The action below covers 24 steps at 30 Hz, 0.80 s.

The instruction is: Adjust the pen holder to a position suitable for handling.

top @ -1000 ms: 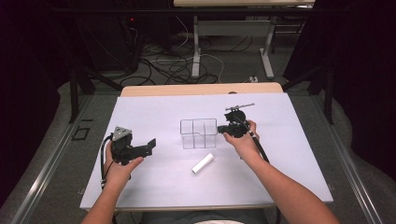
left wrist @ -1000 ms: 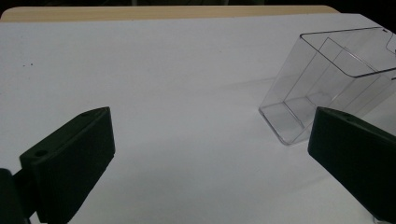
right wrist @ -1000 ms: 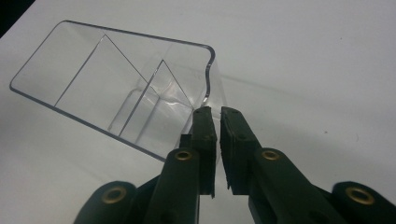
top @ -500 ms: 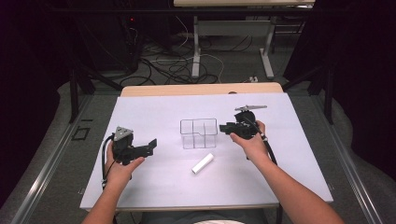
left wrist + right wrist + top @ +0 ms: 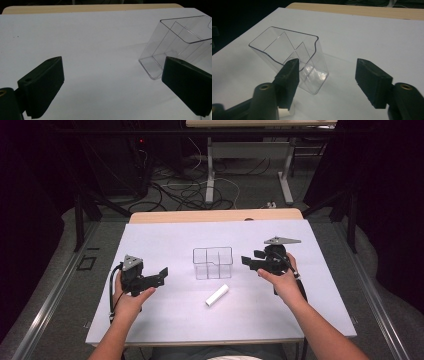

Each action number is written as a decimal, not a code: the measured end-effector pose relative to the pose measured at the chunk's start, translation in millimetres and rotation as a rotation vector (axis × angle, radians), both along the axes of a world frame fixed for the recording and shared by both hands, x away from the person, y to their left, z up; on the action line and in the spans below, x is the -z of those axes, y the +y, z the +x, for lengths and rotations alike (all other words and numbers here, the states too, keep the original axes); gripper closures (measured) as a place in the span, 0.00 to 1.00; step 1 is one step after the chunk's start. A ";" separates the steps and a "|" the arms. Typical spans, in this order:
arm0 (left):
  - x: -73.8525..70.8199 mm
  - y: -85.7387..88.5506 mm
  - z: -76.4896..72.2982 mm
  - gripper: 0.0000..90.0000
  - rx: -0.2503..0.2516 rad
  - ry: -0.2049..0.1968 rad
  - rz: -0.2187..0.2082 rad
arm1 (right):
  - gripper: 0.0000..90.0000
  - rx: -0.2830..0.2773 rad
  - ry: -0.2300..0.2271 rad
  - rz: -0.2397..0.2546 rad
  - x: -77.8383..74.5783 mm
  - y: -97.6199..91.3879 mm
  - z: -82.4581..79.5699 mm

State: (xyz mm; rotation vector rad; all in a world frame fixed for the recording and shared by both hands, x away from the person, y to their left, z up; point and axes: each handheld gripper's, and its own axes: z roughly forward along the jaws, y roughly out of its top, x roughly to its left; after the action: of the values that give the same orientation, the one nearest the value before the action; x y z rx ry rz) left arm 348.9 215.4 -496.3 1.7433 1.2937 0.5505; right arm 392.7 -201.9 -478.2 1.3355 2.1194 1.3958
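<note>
A clear plastic box point(image 5: 212, 262) with inner dividers stands upright mid-table on the white sheet point(image 5: 165, 237). A white cylinder point(image 5: 217, 295) lies just in front of it. My left gripper point(image 5: 161, 275) hovers left of the box, jaws wide open and pointing at it; in the left gripper view point(image 5: 111, 72) the box point(image 5: 175, 45) shows at the right. My right gripper point(image 5: 248, 262) sits right of the box, apart from it. Its jaws have just been opening and nothing is between them point(image 5: 327, 67); the box point(image 5: 289, 53) lies beyond its left jaw.
The wooden table edge point(image 5: 215, 215) runs along the far side of the sheet. Cables point(image 5: 200, 190) and metal desk legs point(image 5: 287, 175) are on the floor beyond. Bare white sheet stretches to the left and right of both hands.
My right gripper has drawn back to the right, away from the clear box, and its jaws have opened. The left gripper, box and cylinder have stayed put.
</note>
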 end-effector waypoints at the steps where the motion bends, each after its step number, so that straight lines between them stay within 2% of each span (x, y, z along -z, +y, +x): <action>1: 0.1 -0.6 -0.2 0.05 0.000 0.000 0.010 | 0.33 0.001 -0.008 -0.003 -0.4 -1.6 -0.7; 2: 0.1 -0.6 -0.2 0.05 0.000 0.000 0.010 | 0.33 0.001 -0.008 -0.003 -0.4 -1.6 -0.7; 3: 0.2 -1.3 -0.2 0.05 -0.003 -0.002 0.012 | 0.32 0.010 -0.027 -0.017 -1.1 -4.1 -2.6; 6: -0.2 -2.3 -0.4 0.05 0.009 0.002 0.007 | 0.32 0.007 -0.020 -0.005 -2.0 -5.9 -4.7; 11: 0.7 -6.8 -0.8 0.05 0.029 0.003 0.041 | 0.27 0.016 -0.001 0.040 -1.4 -9.5 -12.7; 16: 1.5 -13.7 -0.5 0.07 0.053 0.001 0.060 | 0.21 0.017 0.000 0.040 0.7 -10.5 -19.6; 18: 1.4 -16.4 -1.0 0.09 0.076 0.006 0.069 | 0.20 0.032 -0.018 0.035 2.9 -10.4 -19.7; 22: 0.4 -22.9 -2.9 0.13 0.104 0.003 0.092 | 0.17 0.023 -0.028 0.005 9.5 -12.4 -20.3; 24: 0.3 -25.8 -3.9 0.13 0.120 0.004 0.090 | 0.16 0.022 -0.033 -0.005 11.0 -12.4 -19.9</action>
State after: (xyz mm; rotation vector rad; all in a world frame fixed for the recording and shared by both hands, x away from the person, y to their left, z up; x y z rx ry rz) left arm 345.1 189.6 -496.6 1.8831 1.1741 0.5433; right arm 372.8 -214.3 -489.2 1.3207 2.0792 1.3927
